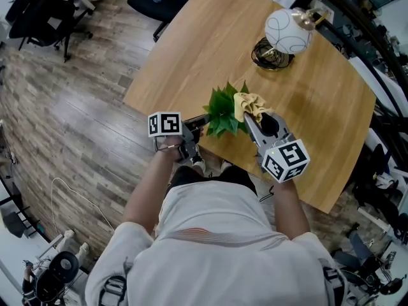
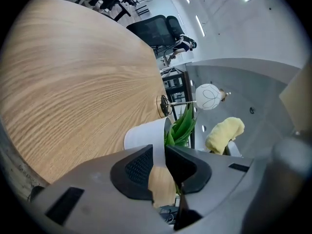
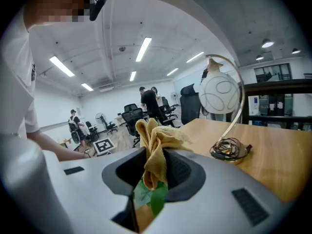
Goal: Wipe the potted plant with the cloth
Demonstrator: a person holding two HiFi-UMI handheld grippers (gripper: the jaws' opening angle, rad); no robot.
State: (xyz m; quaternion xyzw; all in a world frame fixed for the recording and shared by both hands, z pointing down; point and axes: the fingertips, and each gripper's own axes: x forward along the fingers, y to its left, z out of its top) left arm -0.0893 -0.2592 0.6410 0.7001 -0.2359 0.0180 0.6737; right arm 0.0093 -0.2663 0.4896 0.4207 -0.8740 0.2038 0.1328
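A small potted plant with green leaves (image 1: pixel 223 110) stands near the front edge of the wooden table (image 1: pixel 191 50). My left gripper (image 1: pixel 199 127) reaches in from the left. In the left gripper view its pads (image 2: pixel 131 167) sit on either side of the white pot's (image 2: pixel 144 135) wall, and my left gripper (image 2: pixel 159 162) is shut on it. My right gripper (image 1: pixel 253 118) is shut on a yellow cloth (image 1: pixel 250 104) that rests on the leaves' right side. In the right gripper view the cloth (image 3: pixel 155 145) bunches up between the jaws of my right gripper (image 3: pixel 155 167), with a green leaf (image 3: pixel 151 196) just below it.
A lamp with a white globe (image 1: pixel 288 30) and a coil of cable (image 1: pixel 271 53) at its base stands further back on the table. Wooden floor and office chairs (image 1: pixel 44 11) lie to the left. Several people are far off (image 3: pixel 146 99) in the right gripper view.
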